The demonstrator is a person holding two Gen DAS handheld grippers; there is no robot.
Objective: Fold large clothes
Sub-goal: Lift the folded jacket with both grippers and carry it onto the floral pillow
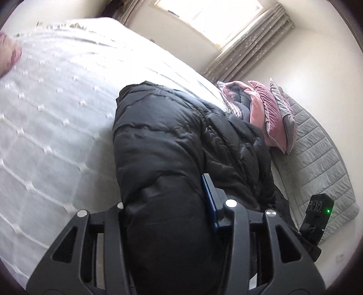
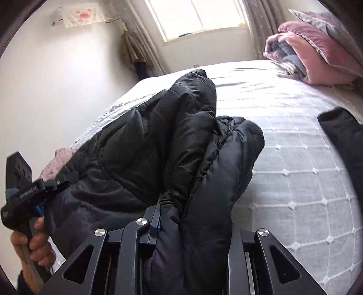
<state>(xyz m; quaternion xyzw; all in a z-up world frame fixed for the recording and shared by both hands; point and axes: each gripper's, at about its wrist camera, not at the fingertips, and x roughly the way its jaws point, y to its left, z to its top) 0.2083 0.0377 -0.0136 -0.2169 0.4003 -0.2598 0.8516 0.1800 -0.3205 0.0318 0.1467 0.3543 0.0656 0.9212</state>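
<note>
A large black puffer jacket (image 1: pixel 172 136) lies bunched on a white quilted bed (image 1: pixel 50 113). My left gripper (image 1: pixel 168 204) is shut on a thick fold of it; only the right finger with its blue pad (image 1: pixel 209 199) shows, the other is buried in fabric. In the right wrist view the jacket (image 2: pixel 158 136) rises in two padded folds. My right gripper (image 2: pixel 192 217) is shut on one fold; its left finger (image 2: pixel 155 217) shows, the right one is hidden. The left gripper (image 2: pixel 29 192), held by a hand, sits at the left edge.
Folded pink and grey pillows and blankets (image 1: pixel 267 113) lie at the head of the bed, also in the right wrist view (image 2: pixel 317 56). A grey padded headboard (image 1: pixel 317 163) is at right. A window with curtains (image 2: pixel 195 18) is behind. Another dark cloth (image 2: pixel 342 140) lies at right.
</note>
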